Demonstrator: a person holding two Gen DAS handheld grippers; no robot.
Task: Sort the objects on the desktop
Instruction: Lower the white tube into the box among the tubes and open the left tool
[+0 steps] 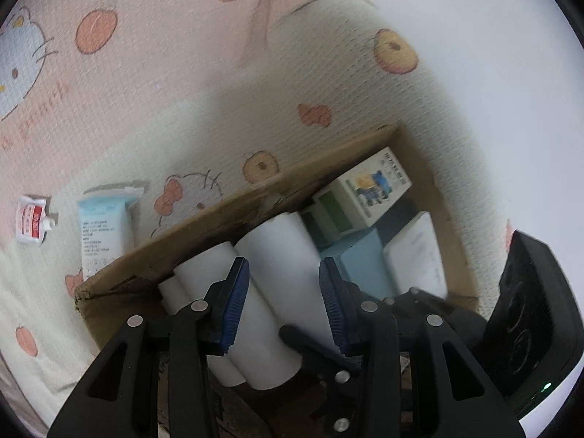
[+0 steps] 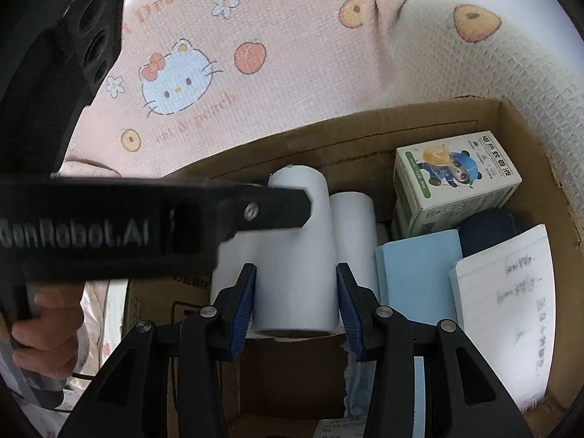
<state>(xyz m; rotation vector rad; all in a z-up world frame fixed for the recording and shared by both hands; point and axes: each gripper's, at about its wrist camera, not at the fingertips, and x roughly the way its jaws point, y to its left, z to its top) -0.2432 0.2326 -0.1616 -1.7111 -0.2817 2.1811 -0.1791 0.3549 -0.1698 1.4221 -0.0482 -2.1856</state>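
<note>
Fingers (image 2: 244, 303) of the right gripper (image 2: 296, 304) stand wide, straddling without touching a light, smooth white paper roll (image 2: 297, 255) in the brown cardboard box (image 2: 365, 138), probably crushable; grip mid-body gently.

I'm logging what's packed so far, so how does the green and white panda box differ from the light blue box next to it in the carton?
The panda box is white with green sides, a cartoon panda and printed text; the light blue box is plain, with no print showing. The panda box sits deeper in the carton, the light blue box nearer the camera. Both are rectangular.
</note>
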